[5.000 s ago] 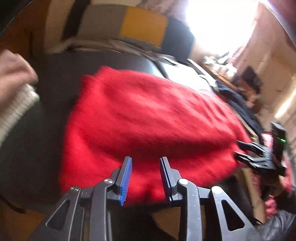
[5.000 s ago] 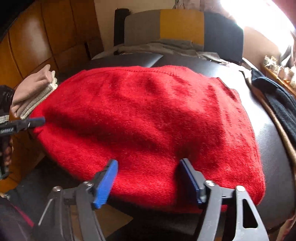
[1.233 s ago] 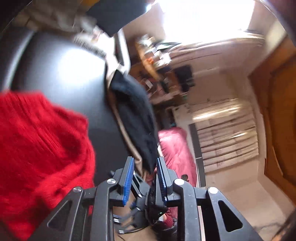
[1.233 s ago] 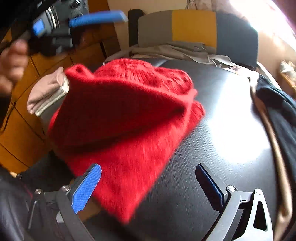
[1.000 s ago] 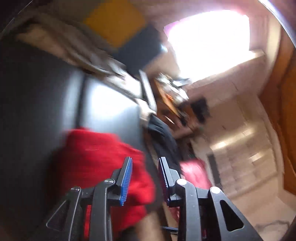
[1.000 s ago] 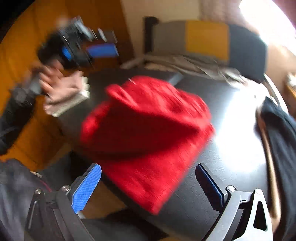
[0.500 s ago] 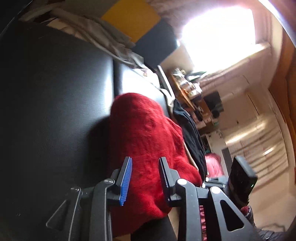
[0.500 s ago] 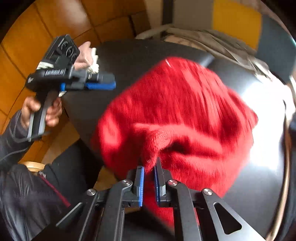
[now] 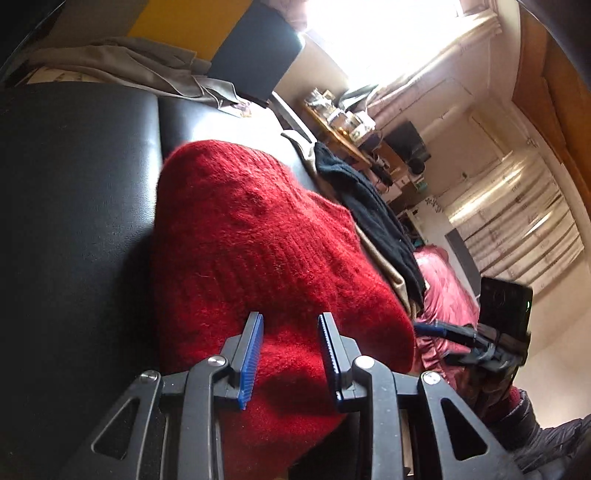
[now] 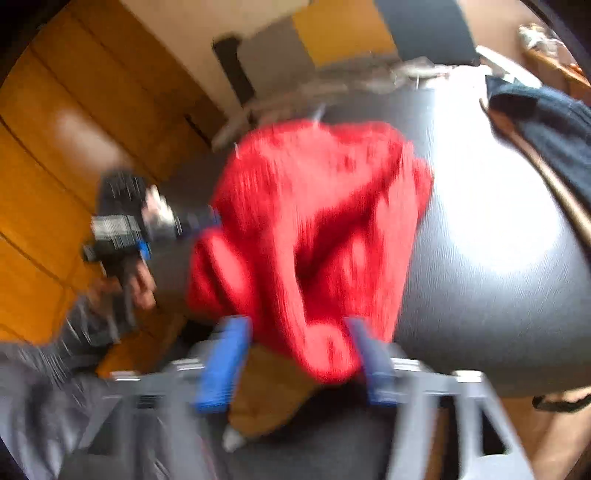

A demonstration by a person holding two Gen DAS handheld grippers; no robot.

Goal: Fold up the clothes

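Note:
A red knitted sweater (image 9: 251,251) lies folded in a heap on the black leather surface (image 9: 74,184). My left gripper (image 9: 290,354) hovers over its near edge, with a narrow gap between the blue pads and nothing pinched in it. The right wrist view is blurred by motion. There my right gripper (image 10: 297,362) has its jaws opening, and a hanging corner of the sweater (image 10: 314,221) sits loose between the pads. The left gripper (image 10: 199,221) shows at the sweater's left edge, and the right gripper (image 9: 443,330) shows beyond its right end.
A black garment (image 9: 369,214) on a tan cloth lies at the surface's right side. A grey, yellow and black cushion (image 10: 332,33) and crumpled grey cloth (image 9: 129,66) are at the back. Orange wooden panels (image 10: 55,147) stand on the left.
Half a second ago my right gripper was shut on a fold of the sweater; now its jaws stand apart. My left gripper has sunk toward the sweater's near edge. The sweater is folded over.

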